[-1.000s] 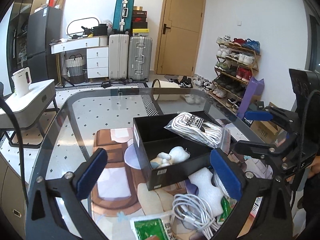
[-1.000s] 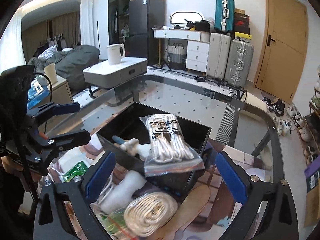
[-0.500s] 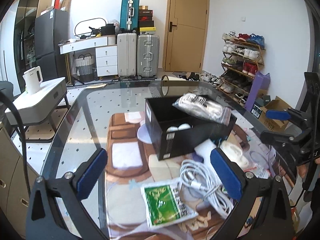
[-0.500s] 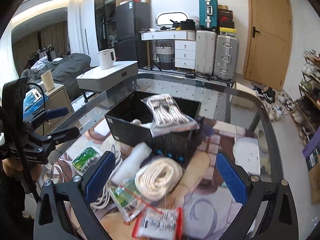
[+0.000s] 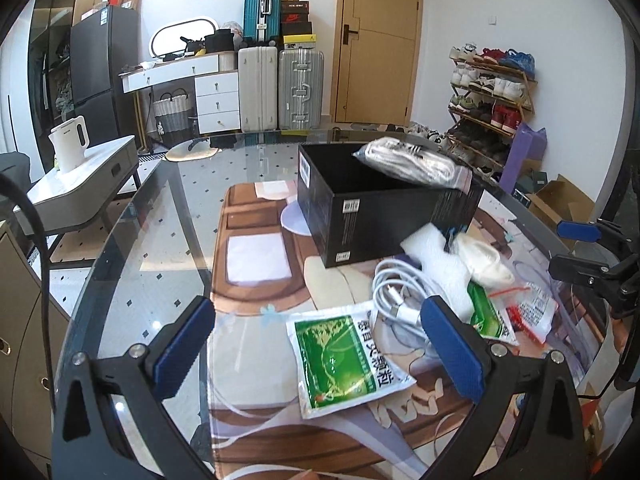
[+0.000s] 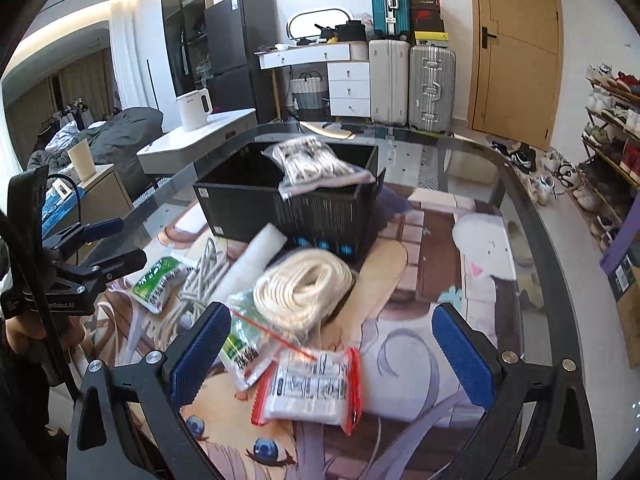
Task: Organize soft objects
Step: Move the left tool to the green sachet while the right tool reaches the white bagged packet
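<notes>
A black box (image 5: 380,208) (image 6: 288,208) stands mid-table, and a clear bag of white laces (image 5: 412,162) (image 6: 320,162) lies across its rim. In front of it is a loose pile: a cream rope coil (image 6: 304,288) (image 5: 484,258), a white foam roll (image 6: 248,264) (image 5: 440,256), a white cable (image 5: 396,292) (image 6: 200,280), a green packet (image 5: 344,356) (image 6: 160,284), a small green bag (image 6: 244,340) and a red-zip bag (image 6: 312,386) (image 5: 532,312). My left gripper (image 5: 318,346) hovers open above the green packet. My right gripper (image 6: 332,354) hovers open above the red-zip bag. Neither holds anything.
The glass table (image 5: 160,248) carries a printed mat (image 5: 256,256). A white side table with a kettle (image 5: 70,146) stands to the left. Suitcases (image 5: 280,88), a door (image 5: 380,40) and a shoe rack (image 5: 492,88) line the far walls.
Both grippers have drawn back and away from the black box. The pile in front of the box has come fully into view. Both stay open.
</notes>
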